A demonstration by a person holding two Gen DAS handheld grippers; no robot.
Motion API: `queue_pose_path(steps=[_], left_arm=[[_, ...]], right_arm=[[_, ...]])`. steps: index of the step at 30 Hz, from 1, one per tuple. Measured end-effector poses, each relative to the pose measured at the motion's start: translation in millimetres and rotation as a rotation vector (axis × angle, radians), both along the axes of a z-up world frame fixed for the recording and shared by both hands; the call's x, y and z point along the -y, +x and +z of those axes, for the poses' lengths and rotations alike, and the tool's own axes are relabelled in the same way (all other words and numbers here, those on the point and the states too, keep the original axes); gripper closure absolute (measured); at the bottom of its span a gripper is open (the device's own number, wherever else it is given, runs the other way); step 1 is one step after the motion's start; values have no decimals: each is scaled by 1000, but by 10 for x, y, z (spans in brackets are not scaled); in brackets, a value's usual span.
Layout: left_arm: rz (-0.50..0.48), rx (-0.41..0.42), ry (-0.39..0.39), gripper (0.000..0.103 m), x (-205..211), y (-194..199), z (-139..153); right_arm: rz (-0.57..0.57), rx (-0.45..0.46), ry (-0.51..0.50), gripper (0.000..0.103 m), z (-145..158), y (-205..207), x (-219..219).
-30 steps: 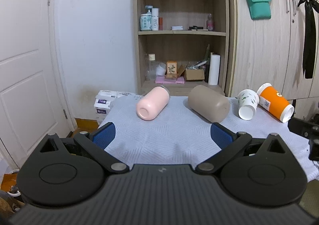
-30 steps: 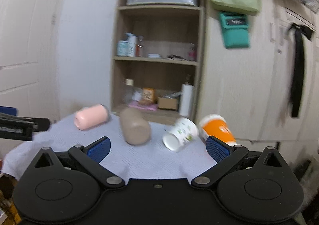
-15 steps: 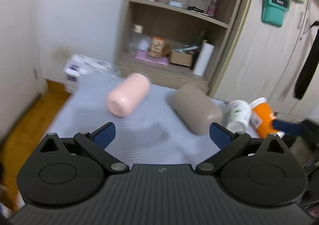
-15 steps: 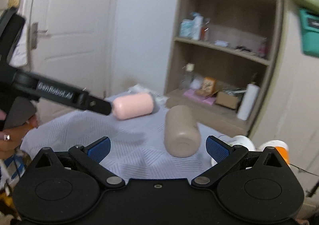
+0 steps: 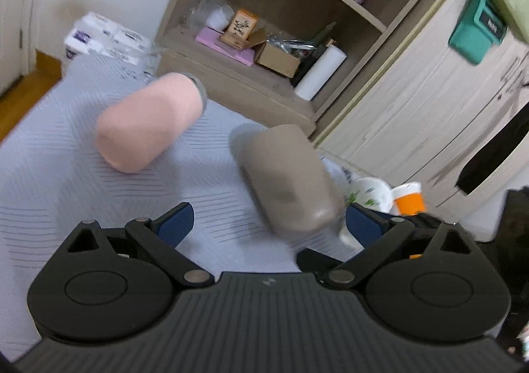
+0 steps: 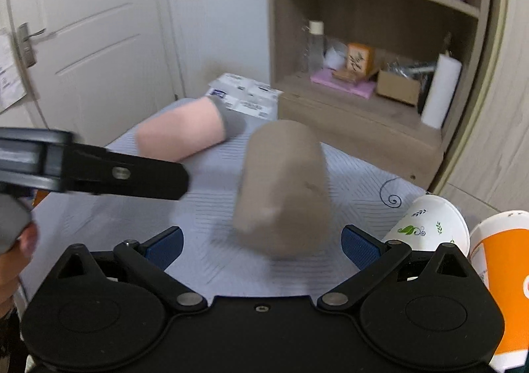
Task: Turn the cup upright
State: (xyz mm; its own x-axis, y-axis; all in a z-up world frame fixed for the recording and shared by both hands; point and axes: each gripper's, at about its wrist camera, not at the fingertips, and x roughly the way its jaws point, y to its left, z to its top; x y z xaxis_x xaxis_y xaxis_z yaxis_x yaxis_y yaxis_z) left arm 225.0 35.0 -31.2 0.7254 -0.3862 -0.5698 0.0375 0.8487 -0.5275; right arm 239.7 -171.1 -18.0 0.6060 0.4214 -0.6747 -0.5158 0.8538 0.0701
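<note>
Several cups lie on their sides on a table with a pale blue cloth [image 5: 66,174]. A pink cup [image 5: 148,121] lies at the left, also in the right wrist view [image 6: 182,133]. A taupe cup [image 5: 287,178] lies in the middle [image 6: 284,187]. A white leaf-print paper cup [image 6: 426,224] and an orange paper cup [image 6: 502,273] lie at the right. My left gripper [image 5: 269,224] is open and empty, close before the taupe cup. My right gripper [image 6: 261,240] is open and empty, the taupe cup just ahead between its fingers. The left gripper's finger [image 6: 99,169] shows at the left.
A wooden shelf unit [image 6: 373,52] with bottles, boxes and a paper roll stands behind the table. Wardrobe doors [image 5: 429,102] are at the right, a white door [image 6: 82,35] at the left. Packs of tissues [image 5: 105,40] lie by the table's far left corner.
Both grippers have moved forward and down toward the taupe cup, which now looks much larger. The left gripper's finger has come further into the right wrist view. The cups have not moved.
</note>
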Motion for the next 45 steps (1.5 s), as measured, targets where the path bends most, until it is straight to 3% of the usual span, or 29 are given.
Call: queue_pose_path(steps=[8,9,10,11,16,28,33,38,40,45], left_arm=[[9,-39,-86,7,39,243,-151],[8,-40,-104,7,31,263,-173],[6,-34,-120,8,26,282,-185],[5,-30,-134,10,22,291,-198],[-13,-65,-247,13,-44,319,-297],[-10,-114,-208,15,-23,150,-344],[-36,-97,-222,16,-7,32,-359],[-67,-116,-230,20,-14,-58,-419],[-83,-128,-207,24,-6,-82,-431],[-137,-137,-245,36,-30,-180,-447]], right_arm=[[3,-22,36,1,-130,193,-69],[0,-20,28,3,-137,210,-77],[0,-19,17,15,-145,230,-86],[-3,-19,2,20,-146,248,-96],[-15,-25,-14,21,-133,239,-82],[-81,-116,53,21,-109,-1,6],[-87,-175,98,21,-127,-158,70],[-107,-308,224,21,-167,-231,200],[-110,-368,269,21,-206,-249,248],[-114,-383,265,21,-217,-361,224]])
